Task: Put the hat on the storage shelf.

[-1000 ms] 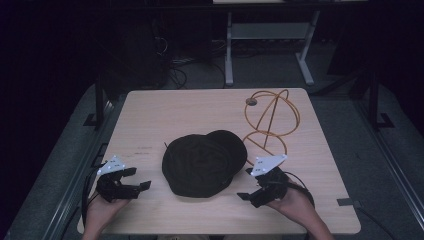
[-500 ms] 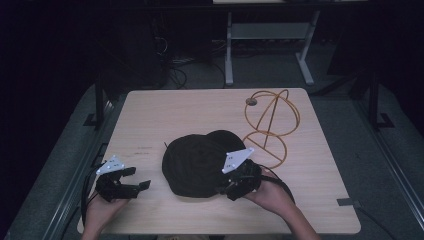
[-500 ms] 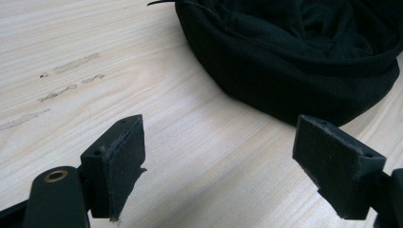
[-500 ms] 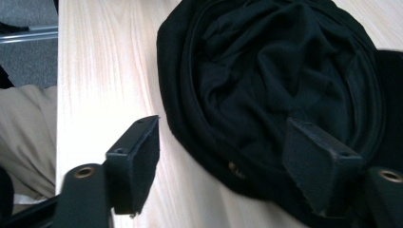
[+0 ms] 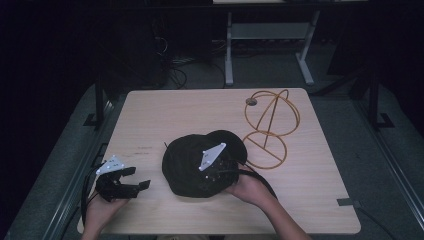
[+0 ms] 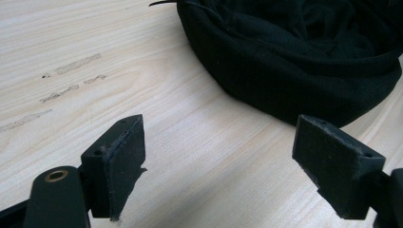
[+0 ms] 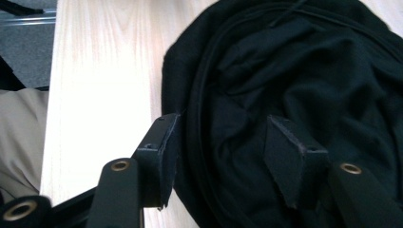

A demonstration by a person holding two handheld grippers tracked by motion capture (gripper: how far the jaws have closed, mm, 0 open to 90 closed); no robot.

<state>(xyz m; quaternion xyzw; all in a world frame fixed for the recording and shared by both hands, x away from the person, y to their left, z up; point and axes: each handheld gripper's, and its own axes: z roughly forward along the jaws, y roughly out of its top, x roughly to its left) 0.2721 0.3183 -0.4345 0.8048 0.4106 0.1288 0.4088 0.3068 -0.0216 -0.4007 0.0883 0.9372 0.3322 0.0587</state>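
A black fabric hat (image 5: 187,162) lies crumpled at the middle of the wooden table (image 5: 165,115). My right gripper (image 5: 212,172) rests over its near right side. In the right gripper view the jaws have just been closing. The hat's rim (image 7: 190,118) lies between them, one pad outside the rim and the other on the inner fabric (image 7: 309,71), with a gap still showing at my right gripper (image 7: 221,152). My left gripper (image 5: 139,178) stands open near the table's front left, empty (image 6: 237,156), the hat (image 6: 294,61) a short way beyond it.
An orange wire hat stand (image 5: 270,125) stands right of the hat, with a small brown disc (image 5: 251,101) at its far side. Grey tape (image 5: 347,202) marks the front right corner. Dark floor and a desk frame lie beyond the far edge.
My right gripper has moved left from the bare table onto the hat, and its jaws have narrowed around the rim. The left gripper has stayed where it was.
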